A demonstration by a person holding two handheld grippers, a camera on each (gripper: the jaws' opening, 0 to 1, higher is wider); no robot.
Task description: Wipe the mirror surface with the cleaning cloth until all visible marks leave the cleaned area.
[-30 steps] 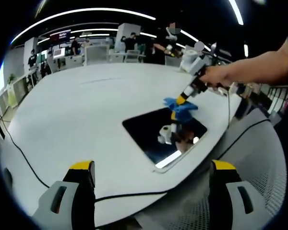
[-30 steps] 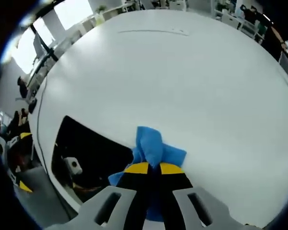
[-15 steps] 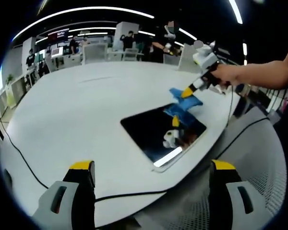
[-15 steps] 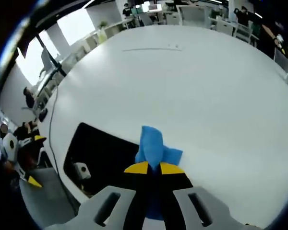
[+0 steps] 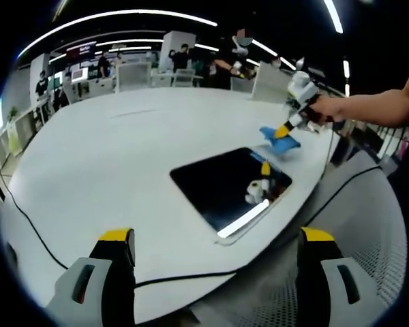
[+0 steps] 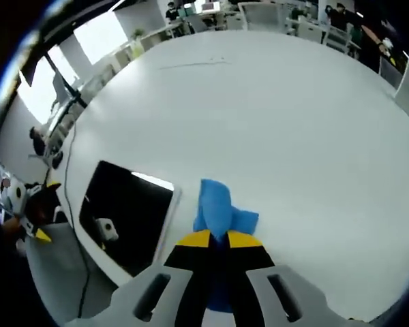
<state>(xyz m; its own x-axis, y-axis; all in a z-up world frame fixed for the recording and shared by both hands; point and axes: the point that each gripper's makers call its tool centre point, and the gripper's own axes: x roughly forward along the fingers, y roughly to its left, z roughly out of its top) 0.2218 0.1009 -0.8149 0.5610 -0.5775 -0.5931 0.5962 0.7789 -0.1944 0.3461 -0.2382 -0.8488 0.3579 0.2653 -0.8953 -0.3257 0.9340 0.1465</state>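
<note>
right hand-held gripper pinches the blue cloth, its lower part hidden, beside the mirror.

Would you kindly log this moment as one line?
right gripper: shut on blue cloth, beside mirror | left gripper: open, idle

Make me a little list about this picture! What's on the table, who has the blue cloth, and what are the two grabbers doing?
table: big white tabletop
mirror: dark rectangular mirror lying flat near the table edge
cloth: blue cleaning cloth, held off the mirror, over the white table beside it
right gripper: right gripper shut on the cloth; also seen in the left gripper view, held by a hand
left gripper: left gripper open, holding nothing, back from the mirror
cable: black cable across the table
</note>
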